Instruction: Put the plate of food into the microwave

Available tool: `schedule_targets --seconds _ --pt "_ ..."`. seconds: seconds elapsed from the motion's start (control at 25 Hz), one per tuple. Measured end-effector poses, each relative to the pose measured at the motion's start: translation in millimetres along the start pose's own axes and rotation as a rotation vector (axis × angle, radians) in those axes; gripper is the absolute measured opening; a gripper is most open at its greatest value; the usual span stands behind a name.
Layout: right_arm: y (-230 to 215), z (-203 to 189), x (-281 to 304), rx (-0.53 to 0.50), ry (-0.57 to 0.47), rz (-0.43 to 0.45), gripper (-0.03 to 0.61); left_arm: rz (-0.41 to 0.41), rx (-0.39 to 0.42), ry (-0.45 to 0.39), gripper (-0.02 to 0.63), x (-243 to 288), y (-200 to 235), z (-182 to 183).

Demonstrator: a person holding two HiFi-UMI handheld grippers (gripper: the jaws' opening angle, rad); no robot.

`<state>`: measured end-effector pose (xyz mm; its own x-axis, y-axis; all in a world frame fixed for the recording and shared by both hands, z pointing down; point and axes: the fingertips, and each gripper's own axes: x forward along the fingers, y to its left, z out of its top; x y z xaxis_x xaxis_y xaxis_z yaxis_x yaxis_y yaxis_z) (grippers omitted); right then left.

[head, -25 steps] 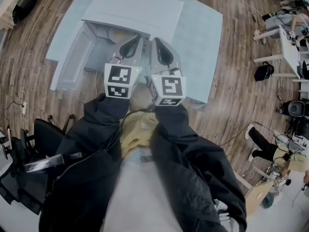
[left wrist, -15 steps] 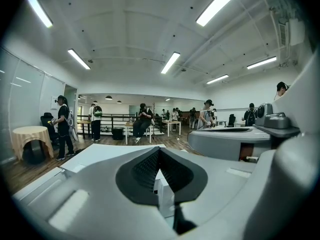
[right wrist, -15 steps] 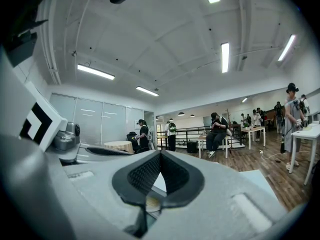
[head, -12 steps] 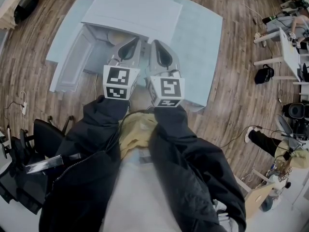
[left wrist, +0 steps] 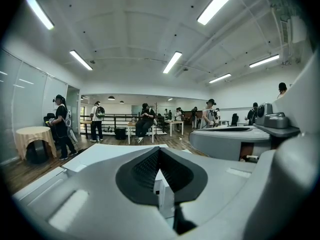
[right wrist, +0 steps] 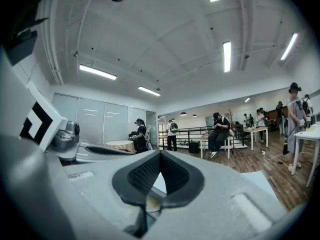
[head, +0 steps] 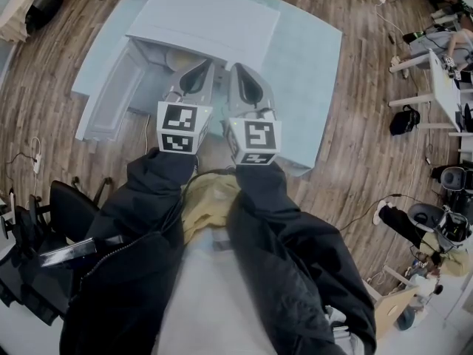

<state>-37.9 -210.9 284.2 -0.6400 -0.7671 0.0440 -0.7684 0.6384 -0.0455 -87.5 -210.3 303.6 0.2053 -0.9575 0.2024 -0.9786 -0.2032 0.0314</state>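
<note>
A white microwave (head: 207, 17) stands on the pale blue table (head: 310, 72), its door (head: 111, 98) swung open to the left. Something pale yellow, seemingly the plate of food (head: 179, 52), lies in the cavity, mostly hidden by the microwave's top; a sliver of the plate (right wrist: 151, 202) shows through the right jaws' gap. My left gripper (head: 209, 60) and right gripper (head: 238, 63) are held side by side just in front of the opening. Both are shut with nothing between the pads. The left gripper (left wrist: 159, 149) and right gripper (right wrist: 160, 153) both look across the room.
A black office chair (head: 44, 228) stands at my lower left on the wooden floor. White desks (head: 443, 72) and seated people are off to the right. A cable and socket (head: 35, 161) lie on the floor at left.
</note>
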Motion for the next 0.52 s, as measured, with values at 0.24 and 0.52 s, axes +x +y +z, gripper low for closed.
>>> schedule_targets --seconds 0.24,0.52 --pt "-9 0 -2 0.004 0.005 0.01 -0.008 0.012 0.002 0.009 0.0 5 -7 0" --pt "-19 -7 -7 -0.003 0.005 0.029 -0.008 0.023 -0.001 0.013 0.0 13 -19 -7"
